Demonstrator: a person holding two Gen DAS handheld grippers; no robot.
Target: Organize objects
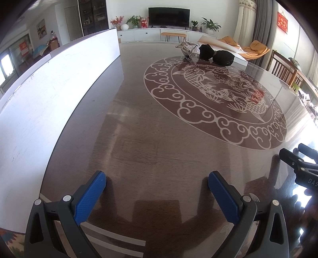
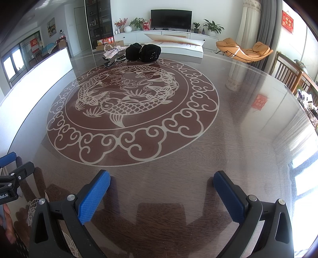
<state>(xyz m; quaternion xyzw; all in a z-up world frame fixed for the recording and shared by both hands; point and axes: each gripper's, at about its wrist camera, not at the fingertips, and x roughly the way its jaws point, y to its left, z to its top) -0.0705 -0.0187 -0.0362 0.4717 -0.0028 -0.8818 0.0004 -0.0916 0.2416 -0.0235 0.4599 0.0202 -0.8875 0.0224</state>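
A long white board (image 1: 49, 95) stands on edge along the left side of the table (image 1: 159, 148), running away toward the far wall. Just right of it, near the front edge, the left gripper (image 1: 157, 183) hangs low over the bare brown top, its blue pads (image 1: 90, 195) spread wide with nothing between them. Beside it to the right, the right gripper (image 2: 162, 183) sits at much the same height, its pads (image 2: 95, 195) equally wide apart and empty; each one shows at the margin of the other's view. A fingertip (image 2: 6, 210) shows at the left edge of the right wrist view.

Ahead of both lies a big round medallion (image 2: 133, 105) of pale fish and cloud scrolls set into the tabletop. The things to sort are well beyond it, at the far edge of the table: a crumpled silver piece (image 2: 115, 52) on the left, and touching its right side two black bundles (image 2: 143, 51) pressed against each other. Behind those lies a flat white panel (image 2: 178, 45). Farther back, a TV (image 2: 171, 17) sits on a white cabinet with potted plants (image 2: 212, 26), and an orange lounge chair (image 2: 246, 50) stands at right by the curtains.
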